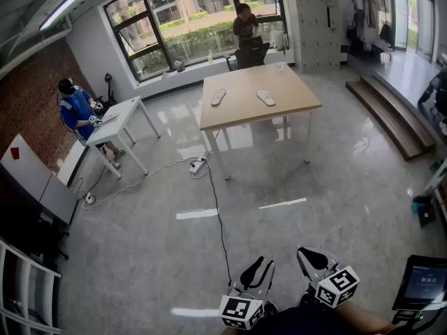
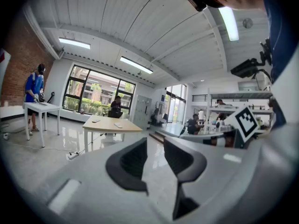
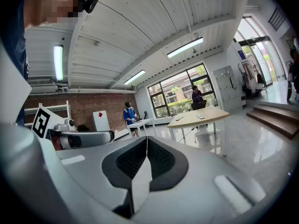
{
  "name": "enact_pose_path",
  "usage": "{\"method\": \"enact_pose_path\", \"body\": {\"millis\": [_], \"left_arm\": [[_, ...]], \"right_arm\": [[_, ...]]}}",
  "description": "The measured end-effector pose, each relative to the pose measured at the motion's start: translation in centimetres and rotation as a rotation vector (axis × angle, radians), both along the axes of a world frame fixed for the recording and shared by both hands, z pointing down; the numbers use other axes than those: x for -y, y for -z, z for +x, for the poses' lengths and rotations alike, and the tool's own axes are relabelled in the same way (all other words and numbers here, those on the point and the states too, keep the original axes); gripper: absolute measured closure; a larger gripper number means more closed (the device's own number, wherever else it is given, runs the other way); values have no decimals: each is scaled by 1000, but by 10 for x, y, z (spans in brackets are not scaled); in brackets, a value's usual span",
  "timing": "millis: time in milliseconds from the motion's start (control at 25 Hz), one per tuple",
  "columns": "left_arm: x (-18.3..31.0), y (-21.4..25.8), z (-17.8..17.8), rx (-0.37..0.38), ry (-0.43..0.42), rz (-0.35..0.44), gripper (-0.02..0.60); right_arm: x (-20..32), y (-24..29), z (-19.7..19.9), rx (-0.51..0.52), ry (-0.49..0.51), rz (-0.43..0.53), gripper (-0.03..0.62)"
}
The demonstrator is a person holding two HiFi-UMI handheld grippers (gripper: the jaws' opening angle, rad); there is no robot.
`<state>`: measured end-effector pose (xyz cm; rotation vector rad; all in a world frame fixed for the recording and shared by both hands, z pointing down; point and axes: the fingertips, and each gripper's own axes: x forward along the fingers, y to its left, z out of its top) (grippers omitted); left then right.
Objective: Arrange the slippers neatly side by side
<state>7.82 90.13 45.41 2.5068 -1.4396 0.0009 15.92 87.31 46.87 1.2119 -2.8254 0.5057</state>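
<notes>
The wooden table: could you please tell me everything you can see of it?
The table has a pale, wood-look rectangular top on thin white legs. It stands far off on the glossy grey floor, near the windows. A light left slipper and right slipper lie on it, apart and angled differently.

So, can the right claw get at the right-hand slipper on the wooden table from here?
Probably not yet. The right claw is shut near the person's body, and the slipper lies on the table far across the floor, which looks mostly open.
</notes>
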Motion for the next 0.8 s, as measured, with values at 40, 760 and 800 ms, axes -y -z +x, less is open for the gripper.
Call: {"method": "enact_pose_path", "body": {"millis": [40, 760, 800], "left_arm": [[1, 0, -1, 0, -3, 0, 465], [15, -10, -36, -23, -32, -17, 460], [18, -9, -37, -21, -32, -16, 473]], "right_arm": [[2, 2, 0, -5, -9, 7, 580], [17, 16, -31, -44, -46, 111, 466], [21, 16, -32, -37, -39, 110, 483]]}}
